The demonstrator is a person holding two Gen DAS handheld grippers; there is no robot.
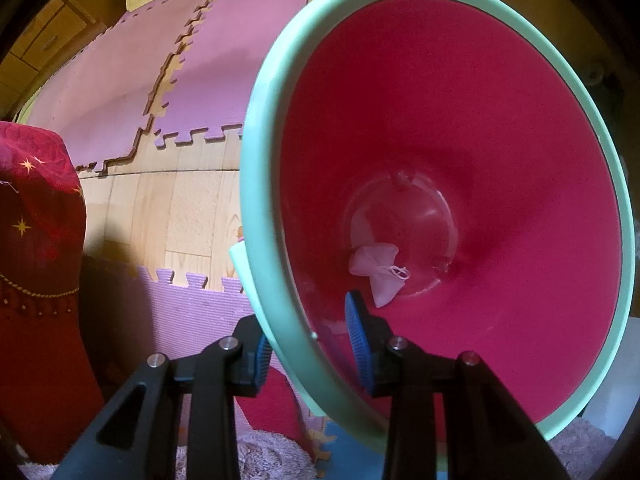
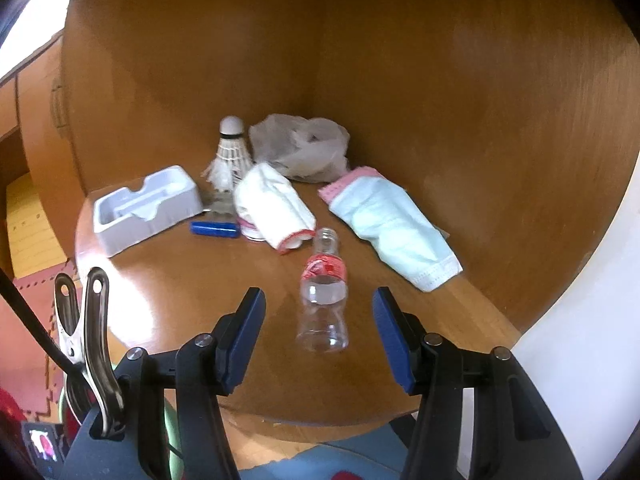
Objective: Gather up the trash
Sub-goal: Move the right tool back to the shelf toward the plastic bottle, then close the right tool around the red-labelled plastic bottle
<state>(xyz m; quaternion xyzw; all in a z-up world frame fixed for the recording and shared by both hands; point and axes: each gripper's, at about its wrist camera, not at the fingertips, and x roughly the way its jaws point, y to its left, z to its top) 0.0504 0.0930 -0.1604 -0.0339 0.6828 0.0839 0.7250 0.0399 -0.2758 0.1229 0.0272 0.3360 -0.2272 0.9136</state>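
Left wrist view: we look almost straight down along the left gripper (image 1: 316,342), whose two blue pads are clamped on the mint-green rim of one red bin (image 1: 460,128), one pad (image 1: 262,360) outside the wall and the other inside. The bin fills the right of the view; at its bottom lies one small pale pouch (image 1: 378,274) with a white drawstring. Around it we see purple foam mats (image 1: 224,92) on a wooden floor (image 1: 180,204), and one red cloth (image 1: 38,216) with gold stars at the left edge. Right wrist view: the right gripper (image 2: 318,338) is pitched downward toward a round wooden table (image 2: 180,300), its jaws apart and holding nothing. One clear plastic bottle (image 2: 324,300), uncapped and with a red label, lies on the table just ahead of and between the two fingers, untouched by either. Farther back, toward the wooden corner walls, we count one white moulded tray (image 2: 146,210), one blue pen-like stick (image 2: 214,229), one shuttlecock (image 2: 230,152), one crumpled clear bag (image 2: 300,148), one white folded cloth (image 2: 276,208) with red edging, and one pale green cloth (image 2: 394,226). One metal spring clip (image 2: 86,332) stands at the lower left, on the gripper body.
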